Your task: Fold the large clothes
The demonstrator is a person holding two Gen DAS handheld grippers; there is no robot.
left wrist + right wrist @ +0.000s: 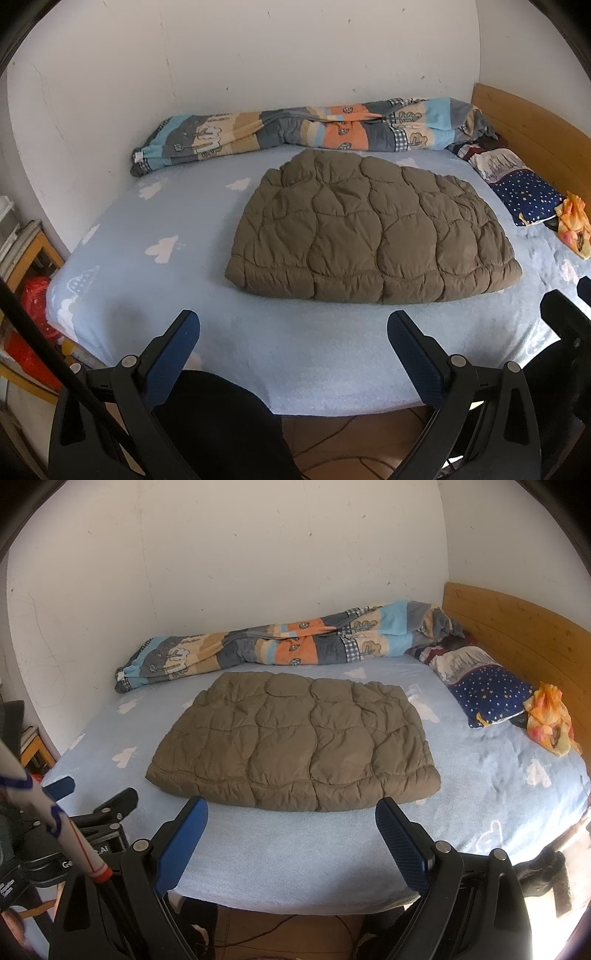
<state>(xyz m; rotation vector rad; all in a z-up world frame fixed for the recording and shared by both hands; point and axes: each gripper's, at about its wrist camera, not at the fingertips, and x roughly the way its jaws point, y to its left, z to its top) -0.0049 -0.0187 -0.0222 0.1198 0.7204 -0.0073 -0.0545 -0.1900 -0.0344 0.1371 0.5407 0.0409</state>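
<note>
Olive quilted jacket (373, 229) lies mid-bed on the pale blue cloud-print sheet (155, 295), already a squarish padded slab with its stitched hem toward the near edge. No sleeves or hood show; likely tucked under. I'd judge the fold at or near its end, or one halving still to go.

Left gripper (293, 345) hangs over the near bed edge, jaws wide apart, empty. Right gripper (291, 830) the same, just short of the hem.

A further fold would call for each gripper to pinch a near corner and carry it toward the wall.

Beyond: a rolled patterned quilt (303, 129) along the wall, a star-print pillow (487, 694) by the wooden headboard (517, 635), a crumpled orange cloth (550, 720) beside it. No containers holding anything that I can make out.
</note>
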